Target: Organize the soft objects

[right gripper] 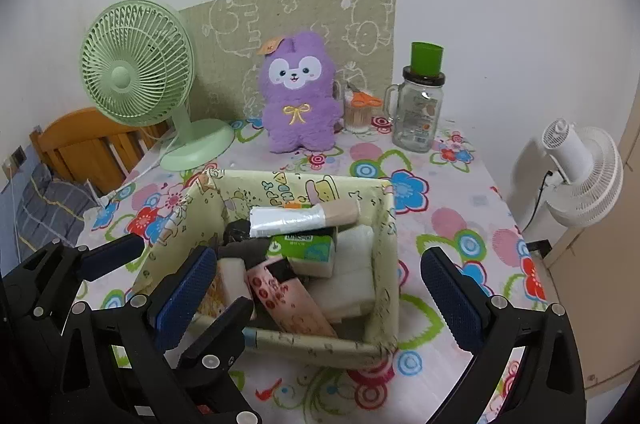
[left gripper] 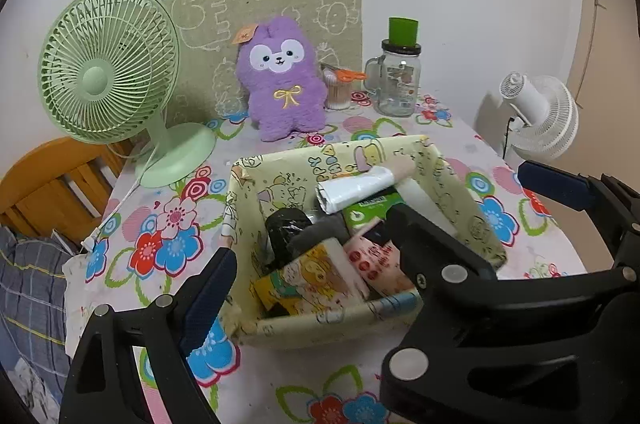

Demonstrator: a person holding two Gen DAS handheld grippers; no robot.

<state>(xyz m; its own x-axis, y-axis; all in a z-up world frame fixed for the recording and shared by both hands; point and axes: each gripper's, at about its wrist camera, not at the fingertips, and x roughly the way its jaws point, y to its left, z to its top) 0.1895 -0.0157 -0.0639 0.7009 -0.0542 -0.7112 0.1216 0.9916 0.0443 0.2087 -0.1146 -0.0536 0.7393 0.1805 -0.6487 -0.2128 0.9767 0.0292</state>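
The purple plush rabbit [right gripper: 298, 92] stands upright at the table's far edge, straight beyond the cream paper-lined box [right gripper: 384, 244]. Both the left gripper [left gripper: 316, 244] and right gripper [right gripper: 320, 288] are spread apart, empty; neither is clearly nearer.

Two desk fans, one green fan [right gripper: 138, 80] at ten o'clock, one white fan [right gripper: 580, 180] at three o'clock; one purple plush [right gripper: 298, 92]; one glass jar [right gripper: 418, 112]; one box [right gripper: 384, 264]; two grippers
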